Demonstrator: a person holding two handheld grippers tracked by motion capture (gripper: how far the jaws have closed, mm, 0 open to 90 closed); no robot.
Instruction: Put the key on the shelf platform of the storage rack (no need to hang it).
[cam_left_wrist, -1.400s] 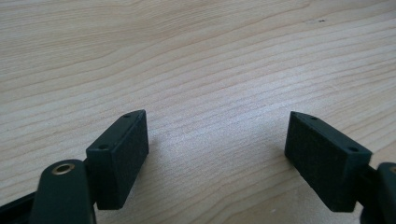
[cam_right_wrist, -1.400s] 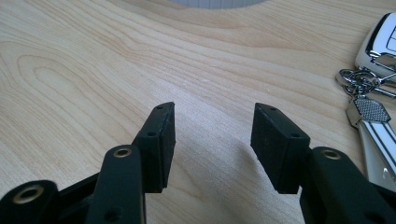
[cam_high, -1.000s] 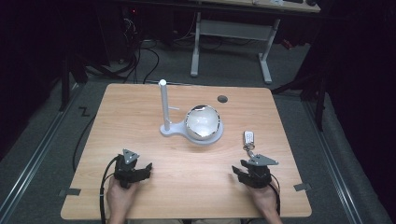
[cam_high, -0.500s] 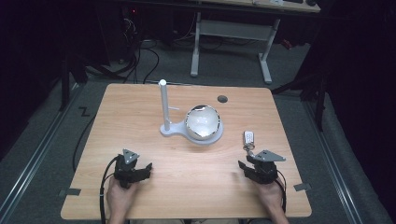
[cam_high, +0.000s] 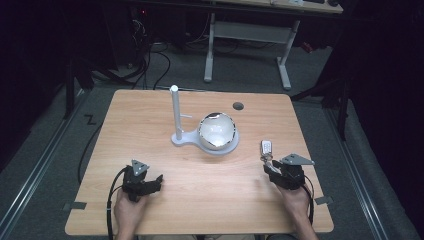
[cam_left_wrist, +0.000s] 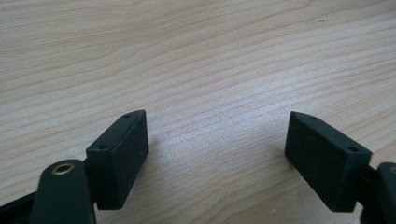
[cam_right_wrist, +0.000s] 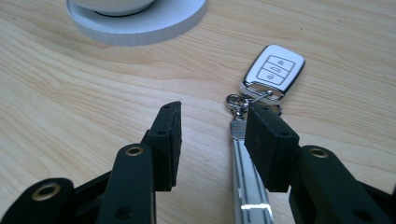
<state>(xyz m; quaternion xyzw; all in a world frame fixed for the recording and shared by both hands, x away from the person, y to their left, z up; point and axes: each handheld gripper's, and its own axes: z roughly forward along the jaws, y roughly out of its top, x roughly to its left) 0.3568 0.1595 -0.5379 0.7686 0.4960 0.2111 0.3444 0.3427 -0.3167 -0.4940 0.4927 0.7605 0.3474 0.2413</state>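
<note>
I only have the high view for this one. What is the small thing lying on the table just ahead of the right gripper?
Observer: The right gripper view shows a car key fob with three buttons, hooked on a keyring.
Operator: Is the right gripper holding it?
Observer: No. The right gripper has just been closing its jaws, but they stand apart. A silver strip from the keyring lies in the gap, and the pads do not press it.
Operator: And the left one?
Observer: The left gripper has its jaws wide open over the bare table.
</note>
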